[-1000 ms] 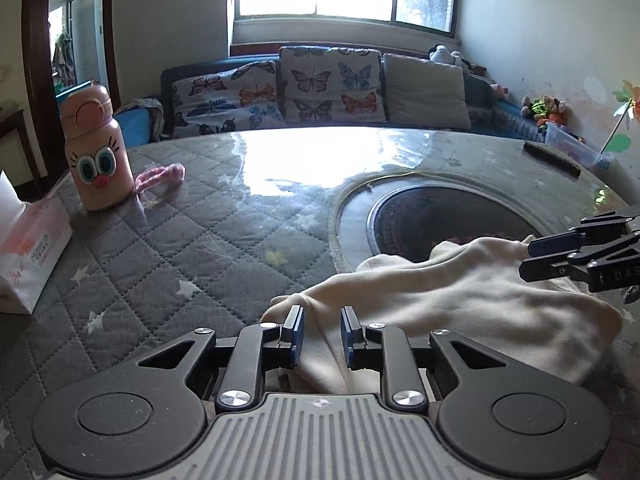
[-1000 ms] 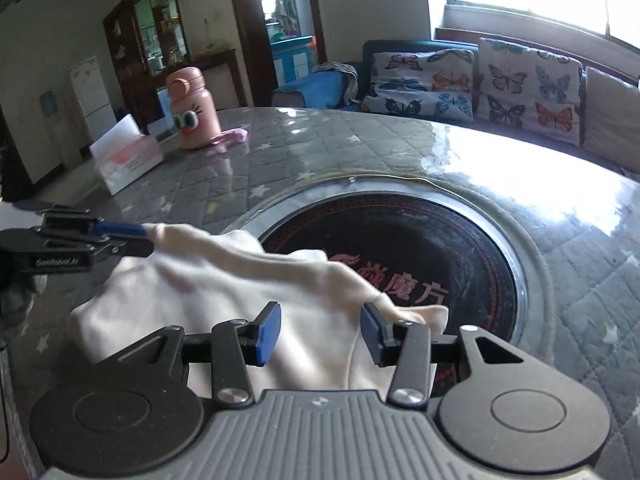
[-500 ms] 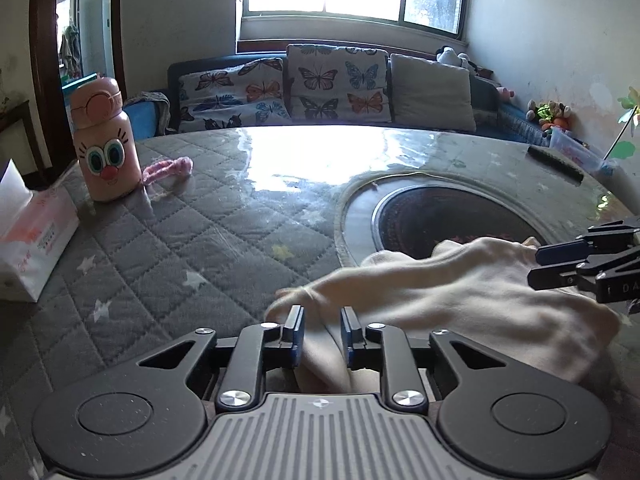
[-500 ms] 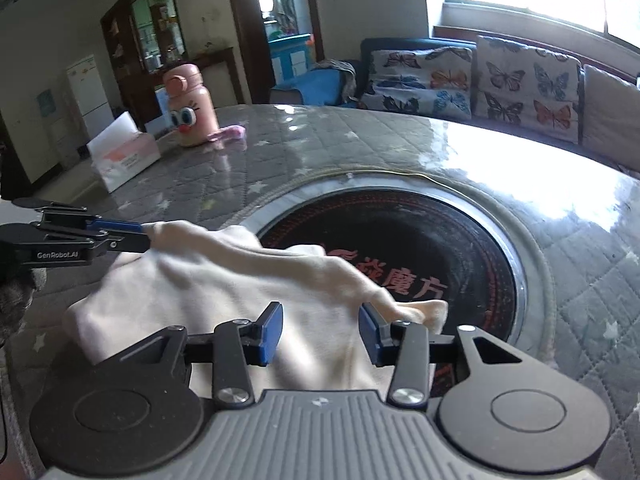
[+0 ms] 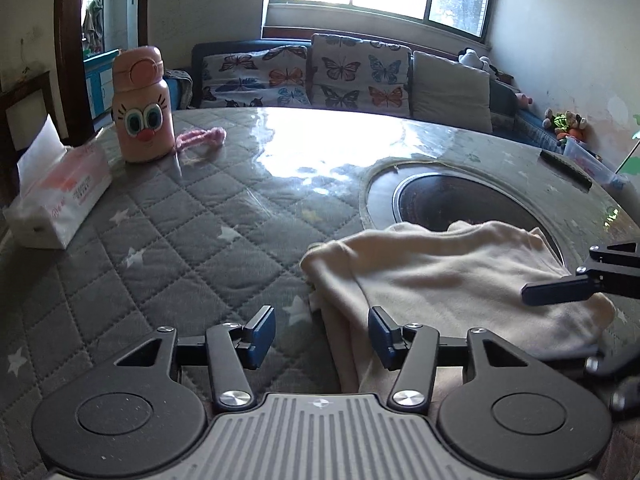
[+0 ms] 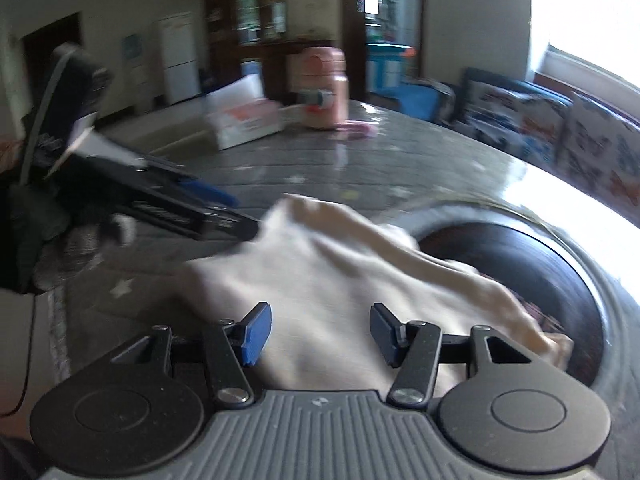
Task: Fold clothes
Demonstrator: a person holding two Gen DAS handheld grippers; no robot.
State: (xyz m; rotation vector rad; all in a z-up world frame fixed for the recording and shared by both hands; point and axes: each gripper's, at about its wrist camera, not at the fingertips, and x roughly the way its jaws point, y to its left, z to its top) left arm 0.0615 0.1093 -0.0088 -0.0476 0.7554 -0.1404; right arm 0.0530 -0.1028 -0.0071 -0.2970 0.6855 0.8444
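Cream garment (image 5: 452,276) lying bunched on the quilted table (image 5: 180,240), partly over the dark round inset (image 5: 460,200); left gripper (image 5: 322,334) spread wide, holding nothing, left edge of the cloth between its fingers; right gripper (image 6: 318,334) likewise wide open and empty above the cloth, view blurred; pink bottle (image 5: 142,106), tissue pack (image 5: 60,196) and pink strap (image 5: 202,138) well apart at the far left; butterfly cushions (image 5: 320,76) beyond the table.
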